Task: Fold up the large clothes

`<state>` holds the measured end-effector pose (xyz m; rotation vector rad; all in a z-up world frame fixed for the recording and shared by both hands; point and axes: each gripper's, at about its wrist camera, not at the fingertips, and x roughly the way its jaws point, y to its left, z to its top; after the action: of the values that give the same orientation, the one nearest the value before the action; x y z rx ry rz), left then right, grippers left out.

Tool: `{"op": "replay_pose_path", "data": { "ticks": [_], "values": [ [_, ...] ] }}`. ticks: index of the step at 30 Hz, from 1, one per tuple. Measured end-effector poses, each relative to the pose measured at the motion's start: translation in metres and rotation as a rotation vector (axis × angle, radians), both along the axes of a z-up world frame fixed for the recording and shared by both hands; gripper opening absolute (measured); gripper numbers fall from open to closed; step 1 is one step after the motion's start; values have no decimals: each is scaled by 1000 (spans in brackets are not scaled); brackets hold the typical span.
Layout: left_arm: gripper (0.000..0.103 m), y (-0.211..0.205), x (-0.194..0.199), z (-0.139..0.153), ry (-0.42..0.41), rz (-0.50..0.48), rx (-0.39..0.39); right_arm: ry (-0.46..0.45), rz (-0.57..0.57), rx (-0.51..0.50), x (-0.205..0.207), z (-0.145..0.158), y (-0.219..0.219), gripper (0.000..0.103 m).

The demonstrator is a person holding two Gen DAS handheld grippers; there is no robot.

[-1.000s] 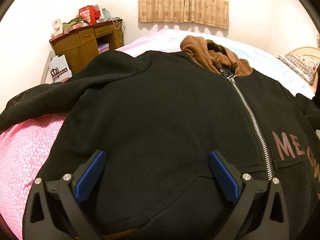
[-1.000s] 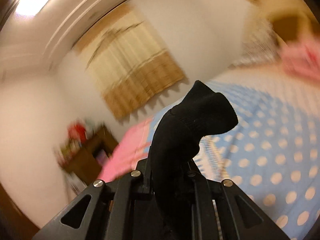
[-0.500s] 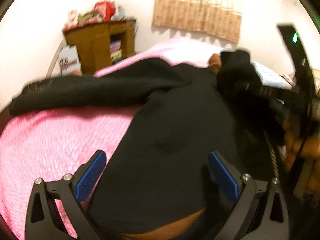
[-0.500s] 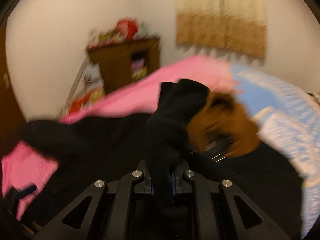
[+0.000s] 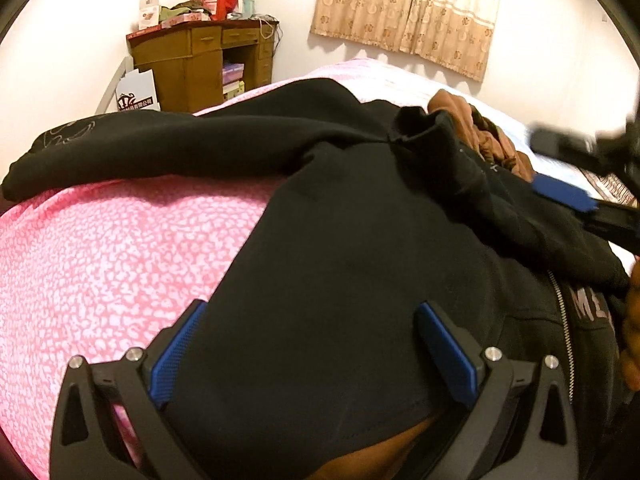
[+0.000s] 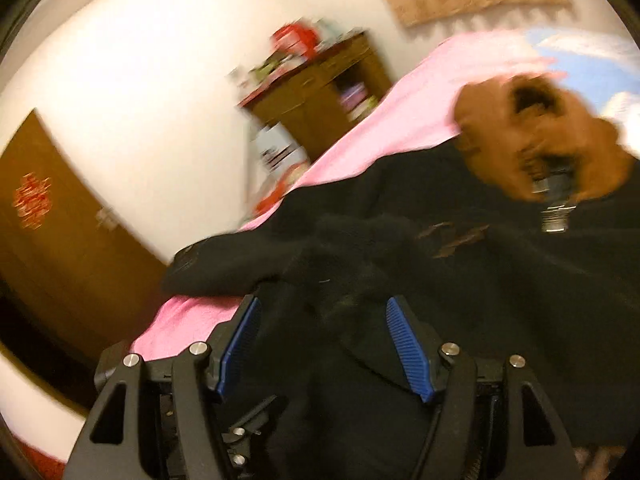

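A black zip hoodie (image 5: pixel 360 264) with a brown hood (image 5: pixel 480 140) lies face up on the pink bedspread (image 5: pixel 120 260). One sleeve is folded across its chest, with the cuff (image 5: pixel 416 128) near the hood. The other sleeve (image 5: pixel 160 152) stretches out to the left. My left gripper (image 5: pixel 310 320) stands open over the hoodie's lower left part, gripping nothing. In the right wrist view my right gripper (image 6: pixel 324 320) is opening its jaws. The folded sleeve's black cloth (image 6: pixel 344 272) lies loose between the blue pads (image 6: pixel 404 340). The right gripper (image 5: pixel 560 192) also shows at the right edge of the left wrist view.
A cluttered wooden desk (image 5: pixel 200 64) and a white paper bag (image 5: pixel 136 92) stand by the far wall. Patterned curtains (image 5: pixel 408 8) hang beyond the bed. A brown door (image 6: pixel 48 216) is at the left. A hand (image 5: pixel 632 320) shows at the right edge.
The right gripper swung down and across with the sleeve, laid it over the hoodie's chest, and its jaws parted off the cloth. The left gripper shifted left, so more pink bedspread shows.
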<state>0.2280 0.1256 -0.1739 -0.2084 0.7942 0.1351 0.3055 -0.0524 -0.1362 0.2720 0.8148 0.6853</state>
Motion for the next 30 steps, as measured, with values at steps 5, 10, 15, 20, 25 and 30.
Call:
{"op": "replay_pose_path", "data": {
  "ticks": [5,10,15,20,25,30],
  "values": [
    [103,0,-5,-2,-1,3,10,-106,-248,-224,-25,12,-64,39],
    [103,-3,-5,-3,-2,10,23,-96,-444,-471,-37,-3,-151,39],
    [103,-7,-6,-4,2,16,33,102,-691,-296,-38,-34,-274,44],
    [103,-11,-4,-4,24,23,42,44,-790,-487,-39,-15,-268,44],
    [103,-10,-7,14,44,19,3,-84,-916,-459,-64,38,-259,44],
    [103,-37,13,56,-28,-28,29,-150,-669,-413,-7,59,-202,29]
  ]
}}
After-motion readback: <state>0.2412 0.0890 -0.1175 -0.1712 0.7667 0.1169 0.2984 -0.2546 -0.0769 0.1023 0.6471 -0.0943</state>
